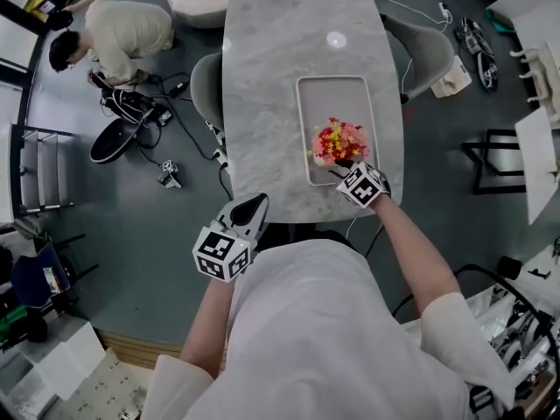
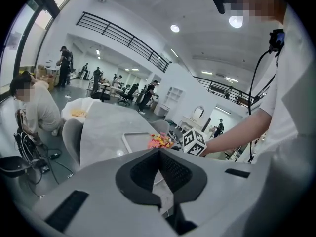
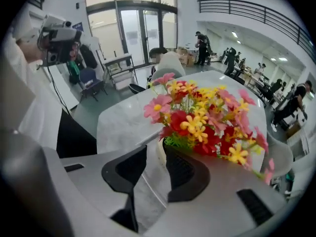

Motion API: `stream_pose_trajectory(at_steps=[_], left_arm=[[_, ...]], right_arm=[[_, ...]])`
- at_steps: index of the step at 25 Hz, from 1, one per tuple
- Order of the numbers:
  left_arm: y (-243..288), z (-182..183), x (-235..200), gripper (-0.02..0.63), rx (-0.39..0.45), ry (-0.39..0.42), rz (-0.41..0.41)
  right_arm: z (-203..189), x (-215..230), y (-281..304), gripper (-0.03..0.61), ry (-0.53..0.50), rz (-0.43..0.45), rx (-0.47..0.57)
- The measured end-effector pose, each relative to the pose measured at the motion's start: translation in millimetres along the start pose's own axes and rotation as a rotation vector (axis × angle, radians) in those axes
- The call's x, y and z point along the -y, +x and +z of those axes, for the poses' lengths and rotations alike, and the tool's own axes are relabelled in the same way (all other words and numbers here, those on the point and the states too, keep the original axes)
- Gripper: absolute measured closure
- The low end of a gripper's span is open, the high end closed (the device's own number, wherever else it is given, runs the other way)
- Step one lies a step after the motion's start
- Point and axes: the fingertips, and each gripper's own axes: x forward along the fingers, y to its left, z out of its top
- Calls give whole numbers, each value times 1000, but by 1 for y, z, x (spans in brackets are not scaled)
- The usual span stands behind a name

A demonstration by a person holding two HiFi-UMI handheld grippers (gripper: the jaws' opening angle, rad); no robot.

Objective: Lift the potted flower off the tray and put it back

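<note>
Off near-left corner of tabletop [image 1: 271,51]: our L gripper [image 1: 248,210] idle, fingers pressed together, empty. Potted flower [image 1: 338,142] sits on tray [image 1: 308,112], near end. R gripper [image 3: 155,156] fingers apart, partly round it. We judge pre-grasp; next: squeeze, lift straight.

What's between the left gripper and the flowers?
Head view: only bare table and the tray's rim separate the left gripper from the potted flower.
</note>
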Motion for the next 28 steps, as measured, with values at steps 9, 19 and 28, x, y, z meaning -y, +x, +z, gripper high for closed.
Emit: stream_pose_trajectory(at_steps=[9,19,28], left_arm=[[-6,1,-33,607,-30,-11,7],[-1,-6,-56,607,-65,-27,2],[0,-23,-57,608,-95,-44,-33]], right_arm=[[-2,-5,28,448,-146,-1,-116],[-8,11,43,467,-278,-77,-186],[-2,9,44,523,-308,-173,-189]])
